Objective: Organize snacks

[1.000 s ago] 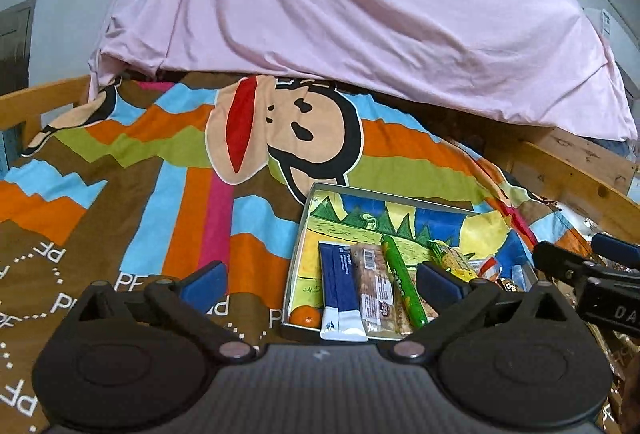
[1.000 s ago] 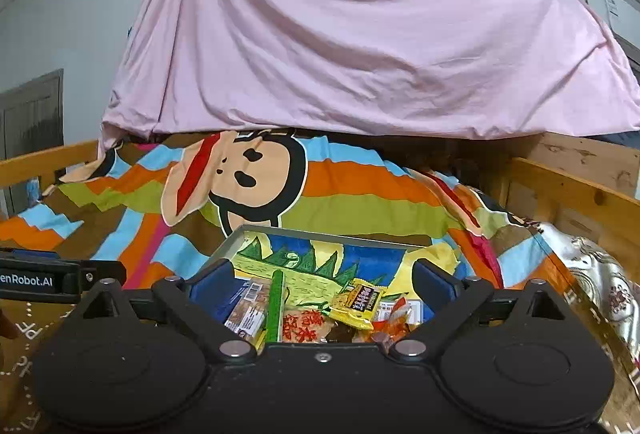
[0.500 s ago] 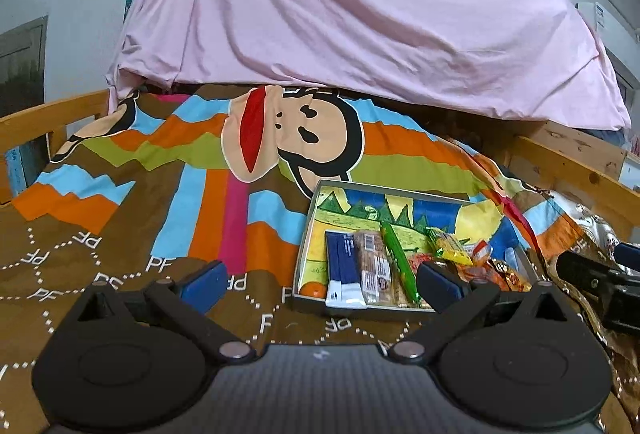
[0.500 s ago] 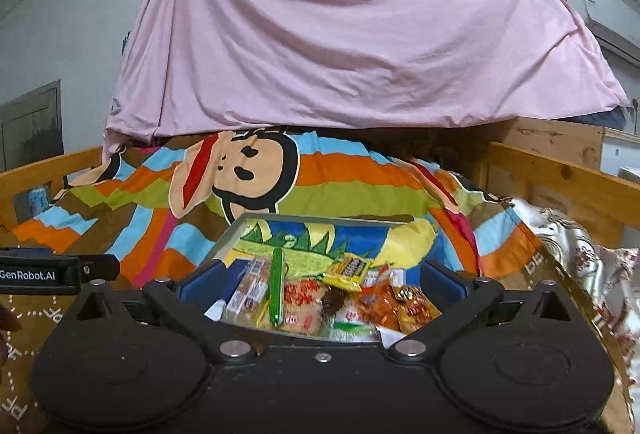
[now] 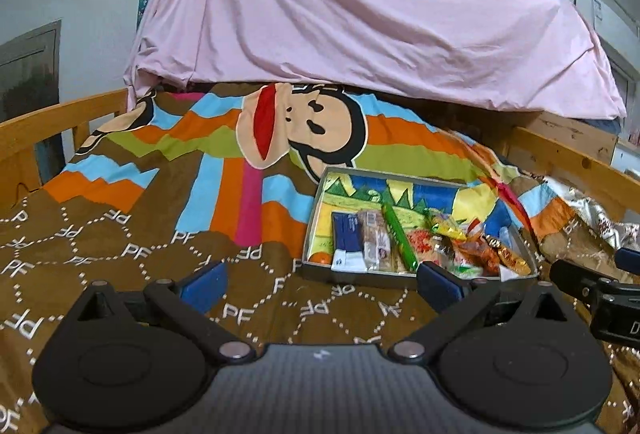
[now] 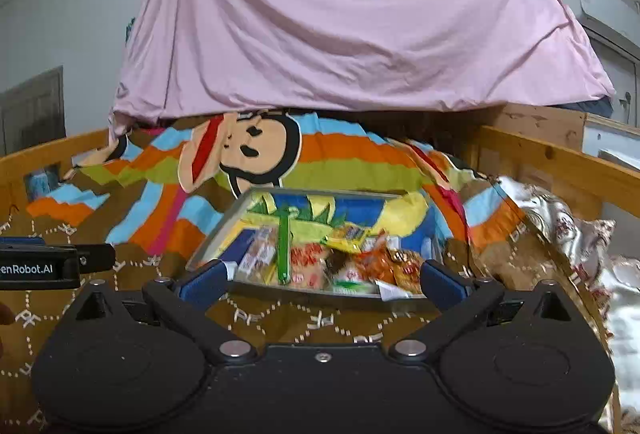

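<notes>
Both of your grippers have drawn back from the box [image 5: 316, 218] since the earlier frames, so more brown quilt [image 5: 120, 226] now shows in front of it; your right gripper's jaws have just been opening, with nothing between them.

Your left gripper [image 5: 320, 284] hangs over the quilt with its 2 blue pads spread wide and empty; the box lies ahead and to the right of it, its near rim just beyond the right pad. Your right gripper [image 6: 322, 280] is likewise spread wide and empty, and the box sits straight ahead, framed between its pads but past them.

You can see the snacks [image 5: 420, 242] bunched in the near half of the box; on the left lie a dark blue and white packet [image 5: 347, 244], a clear-wrapped bar [image 5: 374, 240] and a long green stick [image 5: 398, 238] side by side; to the right the yellow, orange and red wrappers lie jumbled, and their print is too small to read.

Your quilt repeats the letters "PF" in white; the side of the left gripper in the right wrist view reads "enRobot.AI", cut by the edge; a pink sheet [image 6: 340, 18] hangs behind.
</notes>
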